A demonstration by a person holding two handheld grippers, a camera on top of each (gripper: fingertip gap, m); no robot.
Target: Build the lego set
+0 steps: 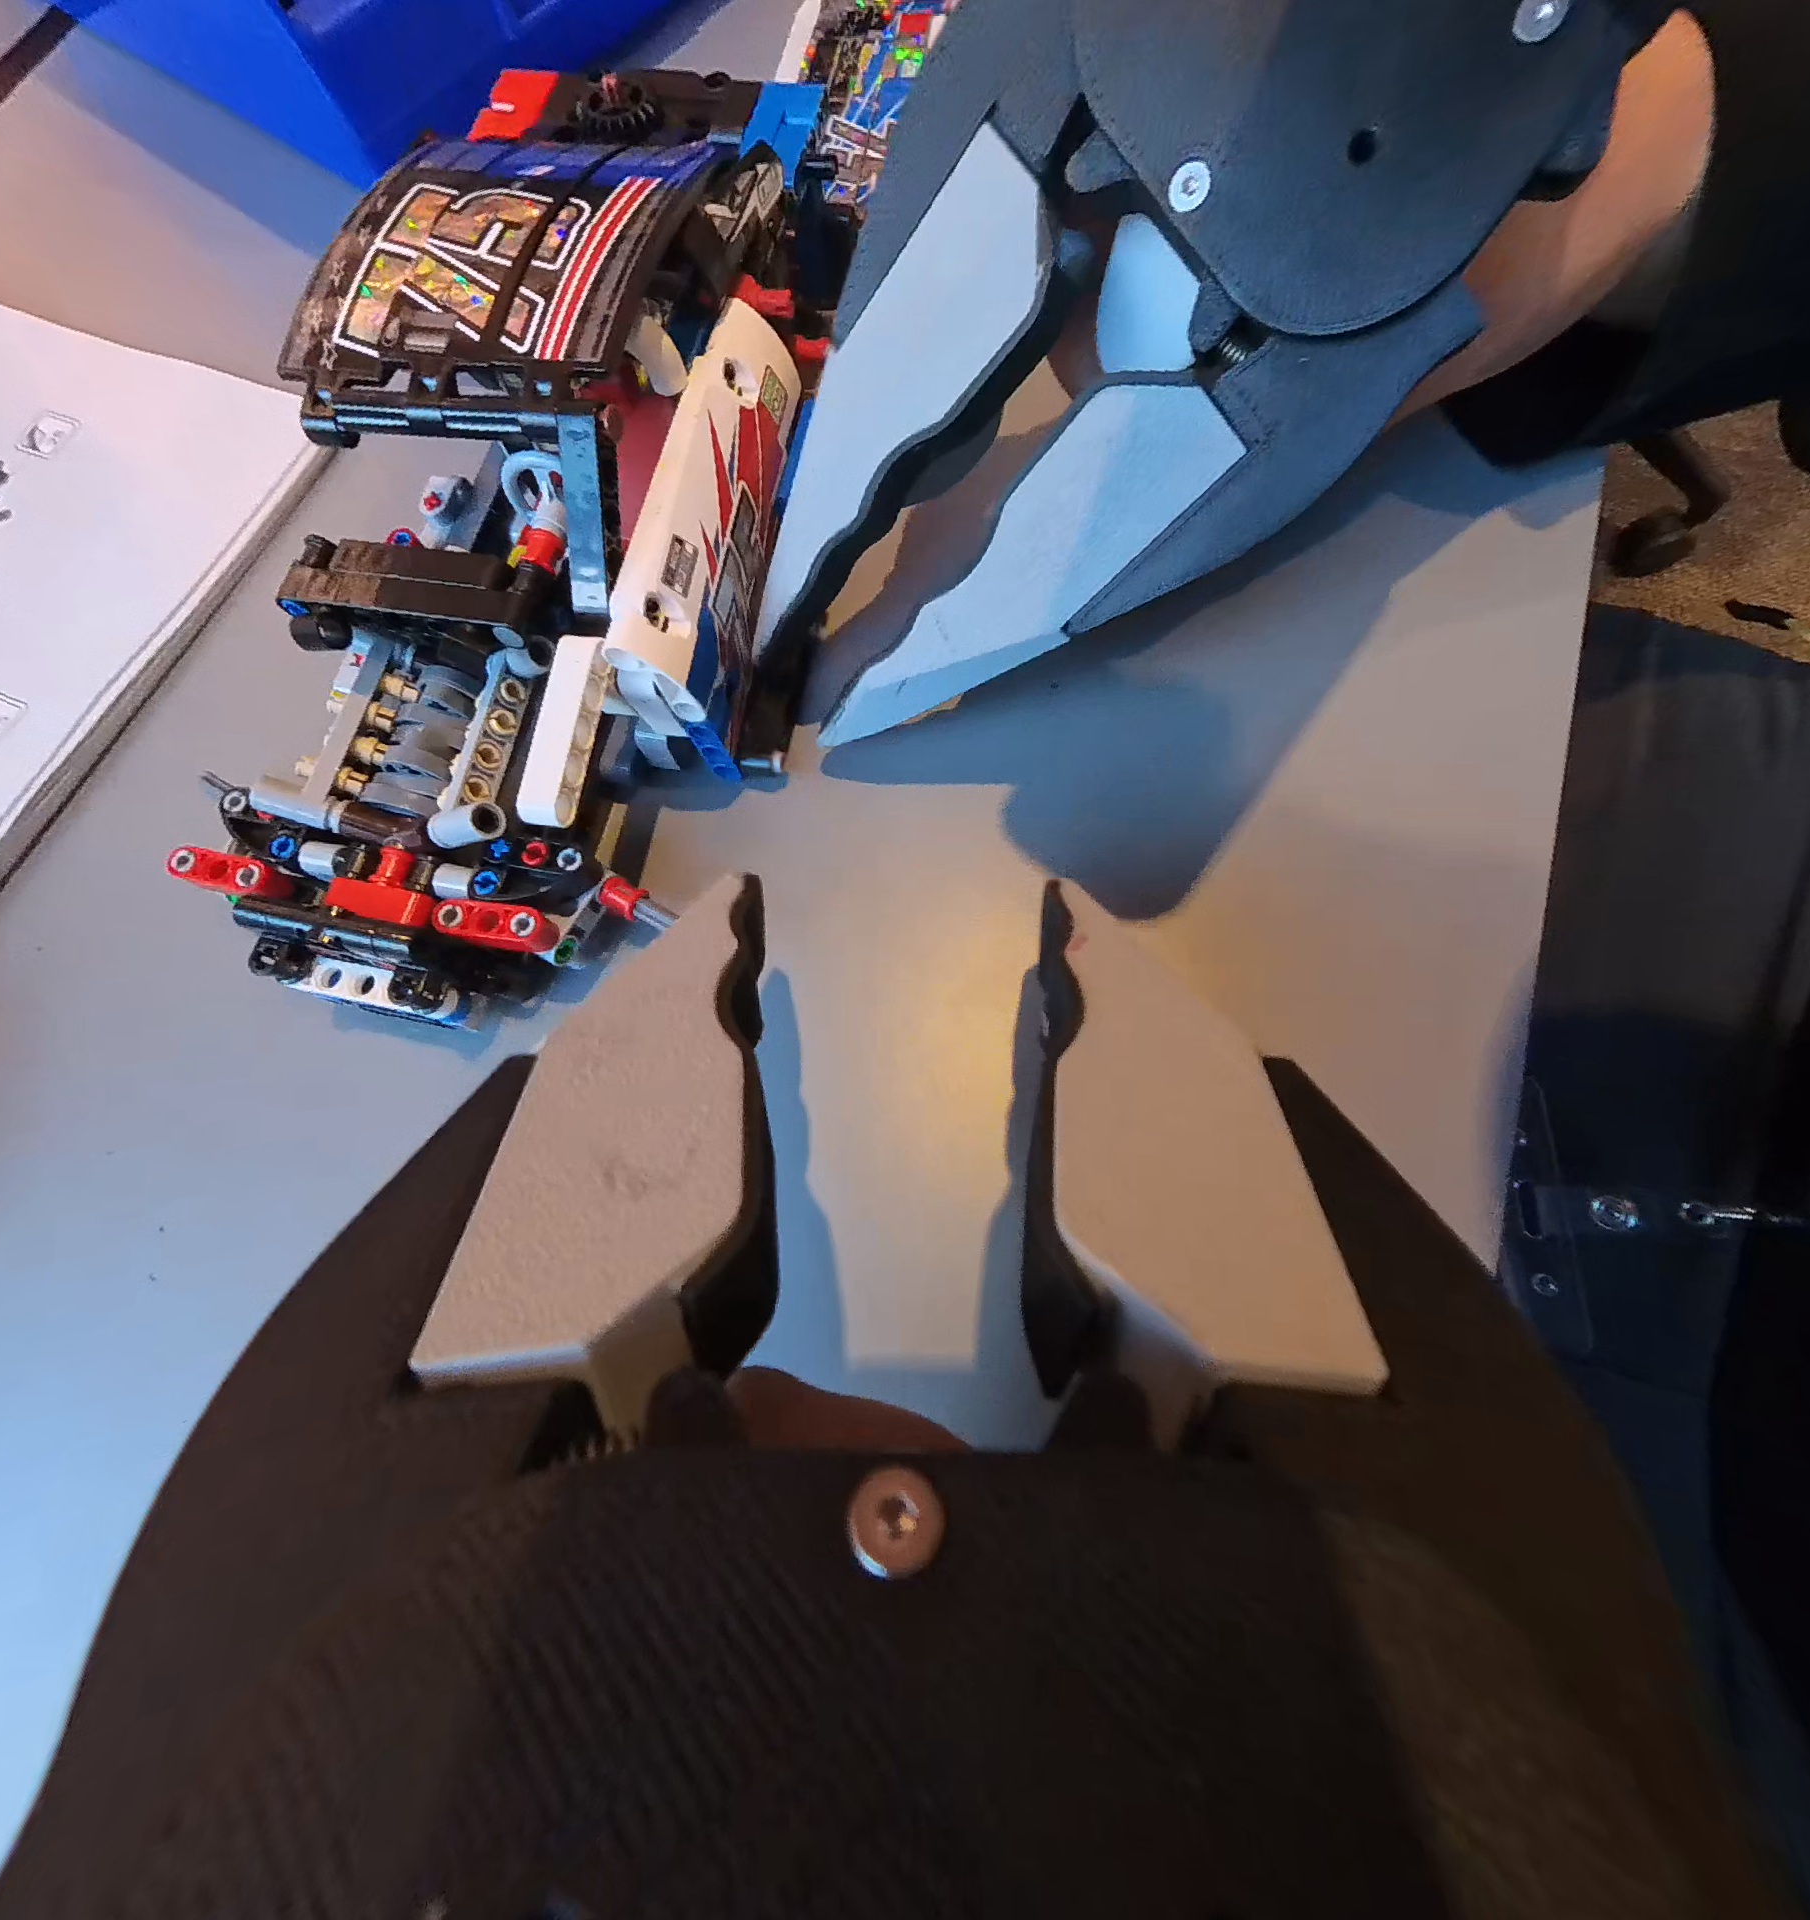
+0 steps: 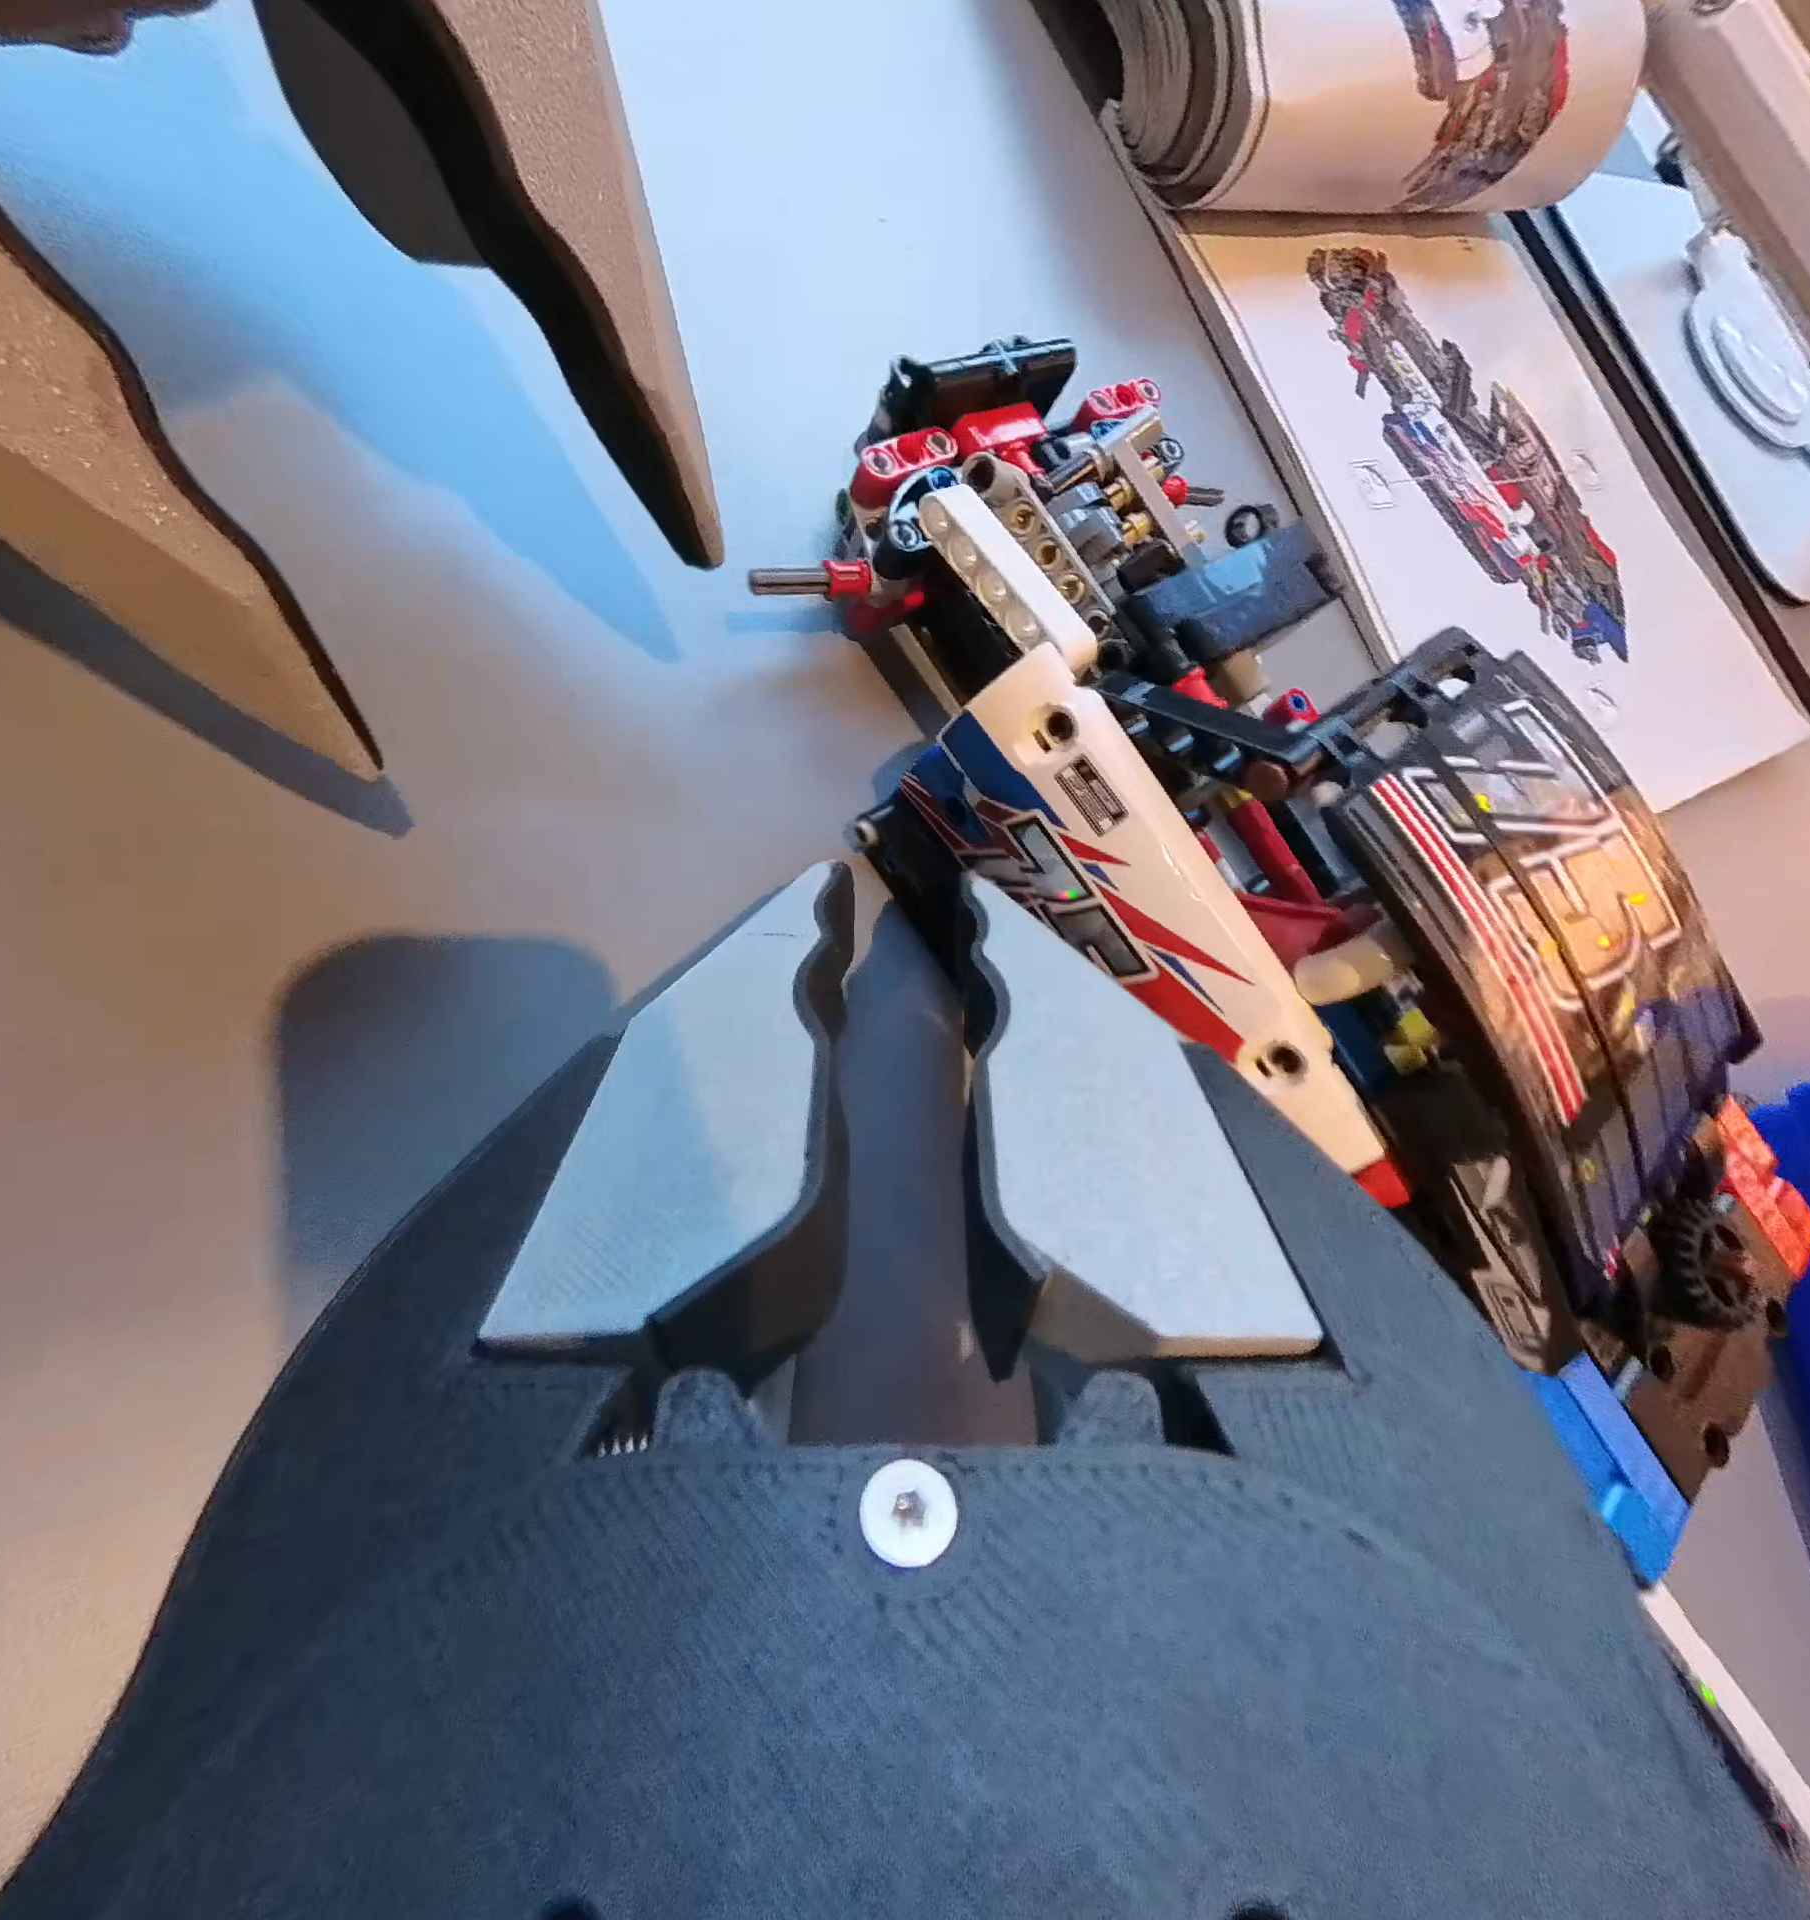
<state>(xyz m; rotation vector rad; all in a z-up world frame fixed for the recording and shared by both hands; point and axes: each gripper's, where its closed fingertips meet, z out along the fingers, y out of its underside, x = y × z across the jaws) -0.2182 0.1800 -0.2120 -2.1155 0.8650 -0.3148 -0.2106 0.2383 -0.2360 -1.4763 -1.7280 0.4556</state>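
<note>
A partly built lego car [image 1: 527, 582] lies on the grey table, with a black stickered roof, a white side panel and an exposed engine; it also shows in the right wrist view [image 2: 1244, 831]. My left gripper [image 1: 899, 904] is open and empty, just off the car's red front end; it also shows in the right wrist view [image 2: 537, 665]. My right gripper [image 2: 903, 881] has its jaws a little apart, its tips straddling the black lower edge under the white panel [image 2: 1119, 894]. Whether it grips that edge is unclear. It also shows in the left wrist view [image 1: 807, 707].
An open instruction booklet [image 1: 101, 582] lies beyond the car, also visible in the right wrist view [image 2: 1452, 468]. A blue bin [image 1: 361, 73] and a sticker sheet [image 1: 859, 83] sit behind the car's rear. The table edge [image 1: 1566, 727] runs close on the near side. A white device [image 2: 1763, 364] lies past the booklet. The tips of one gripper are about 7 cm away from the tips of the other.
</note>
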